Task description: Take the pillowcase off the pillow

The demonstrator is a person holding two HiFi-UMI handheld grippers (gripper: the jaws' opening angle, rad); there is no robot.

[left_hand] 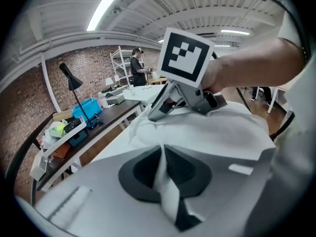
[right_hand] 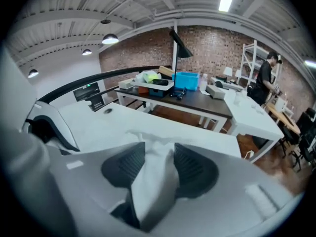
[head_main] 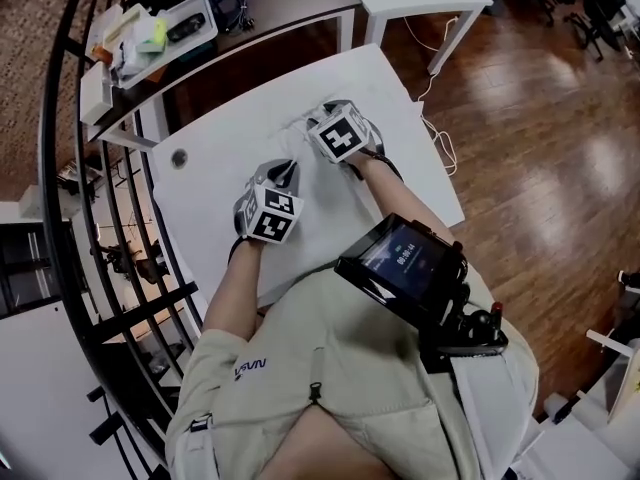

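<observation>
Left hand-held gripper [left_hand: 162,157] pinches a thin fold of pillowcase [left_hand: 217,132]; right hand-held gripper [right_hand: 157,159] clamps a thicker bunch, likely to peel it off.

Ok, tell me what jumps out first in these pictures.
The checkered marker cubes catch the eye first. The left hand-held gripper and right hand-held gripper sit close together on the white pillowcase on the white table. Each pinches a fold of that cloth. Behind them, a dark desk holds a blue bin.
</observation>
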